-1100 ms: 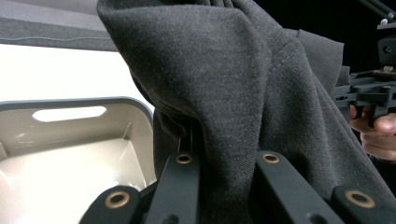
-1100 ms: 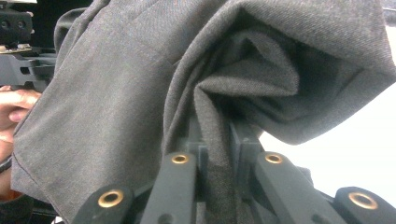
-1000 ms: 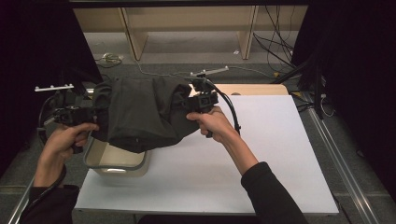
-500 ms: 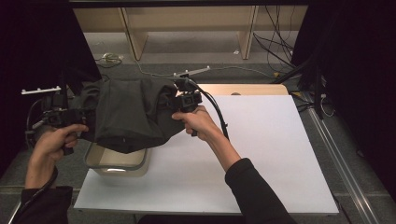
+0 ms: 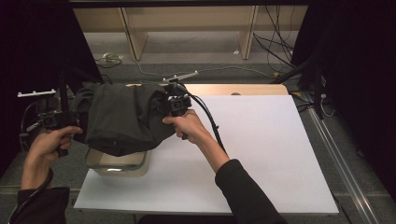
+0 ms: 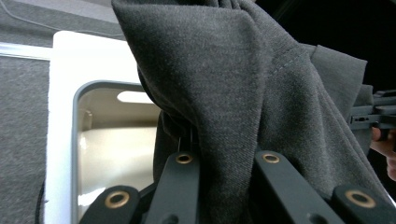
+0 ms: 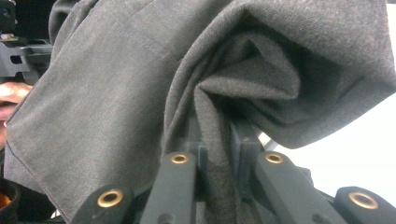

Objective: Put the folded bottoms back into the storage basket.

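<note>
At the far left of the high view, the person's left hand (image 5: 49, 142) comes up from the bottom edge with the forearm angled slightly outward and the wrist raised, fingers wrapped around the grip of the left hand-held gripper (image 5: 70, 114). That hand-held gripper points to the right, toward the cloth (image 5: 123, 119), and a grey plate sticks out level from its top. In the left gripper view its two black jaws stand close together, clamped on a thick fold of the cloth (image 6: 243, 107) that fills the gap between them and rises above.

The cloth is a dark grey garment, held up off the worktop (image 5: 261, 154) and stretched between the two hand-held grippers, sagging in the middle. Below it stands a pale bin (image 5: 116, 163) at the worktop's left front corner; the cloth's lower edge hangs just above the bin's rim. The left gripper view shows the bin (image 6: 107, 154) open, directly under the cloth.

To the right of the cloth, the right hand (image 5: 187, 126) grips the right hand-held gripper (image 5: 166, 105), which points left into the cloth. The right forearm runs diagonally from the bottom middle up and to the left, sleeve pushed to mid-forearm, wrist fairly straight. A black cable loops from this hand-held gripper back along the arm. In the right gripper view its jaws are pressed together on a bunched fold of the cloth (image 7: 140, 84), which drapes over them.
</note>
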Demonstrator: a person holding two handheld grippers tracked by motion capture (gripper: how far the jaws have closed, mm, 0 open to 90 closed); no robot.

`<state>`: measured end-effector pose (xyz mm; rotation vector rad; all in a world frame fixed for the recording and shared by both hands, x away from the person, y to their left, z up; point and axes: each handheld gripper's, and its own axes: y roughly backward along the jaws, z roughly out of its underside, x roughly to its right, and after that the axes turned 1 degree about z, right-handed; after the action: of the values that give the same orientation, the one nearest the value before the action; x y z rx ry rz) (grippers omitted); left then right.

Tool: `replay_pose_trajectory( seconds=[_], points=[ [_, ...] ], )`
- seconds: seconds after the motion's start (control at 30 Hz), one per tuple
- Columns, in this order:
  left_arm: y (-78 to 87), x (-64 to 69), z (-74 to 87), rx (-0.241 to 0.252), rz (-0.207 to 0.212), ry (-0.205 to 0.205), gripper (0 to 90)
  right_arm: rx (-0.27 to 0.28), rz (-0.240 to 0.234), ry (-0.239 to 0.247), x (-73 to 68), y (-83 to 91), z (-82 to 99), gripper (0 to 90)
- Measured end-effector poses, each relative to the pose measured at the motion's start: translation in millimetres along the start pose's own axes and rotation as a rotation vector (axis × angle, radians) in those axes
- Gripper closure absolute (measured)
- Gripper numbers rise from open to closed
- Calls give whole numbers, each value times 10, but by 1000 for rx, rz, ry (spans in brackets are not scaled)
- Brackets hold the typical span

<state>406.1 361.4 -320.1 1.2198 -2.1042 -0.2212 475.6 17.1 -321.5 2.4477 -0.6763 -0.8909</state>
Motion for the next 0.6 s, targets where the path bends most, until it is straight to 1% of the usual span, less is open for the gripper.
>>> replay_pose_trajectory(
  seconds=[0.03, 0.07, 0.17, 0.2, 0.37, 0.6],
  points=[
    [-9, -25, 10, -7, -13, 3, 836, -9, 4, 4, -11, -47, 14, 825],
    [-9, -25, 10, -7, -13, 3, 836, -9, 4, 4, -11, -47, 14, 825],
    [-43, -82, 36, -24, -43, 9, 835, -22, 8, -3, -16, -134, 37, 823],
    [-43, -82, 36, -24, -43, 9, 835, -22, 8, -3, -16, -134, 37, 823],
    [-125, -155, 85, -51, -89, 13, 833, -46, 25, -2, -8, -251, 88, 821],
    [-210, -223, 134, -69, -103, 33, 833, -57, 33, -10, 44, -291, 128, 819]
  ],
)
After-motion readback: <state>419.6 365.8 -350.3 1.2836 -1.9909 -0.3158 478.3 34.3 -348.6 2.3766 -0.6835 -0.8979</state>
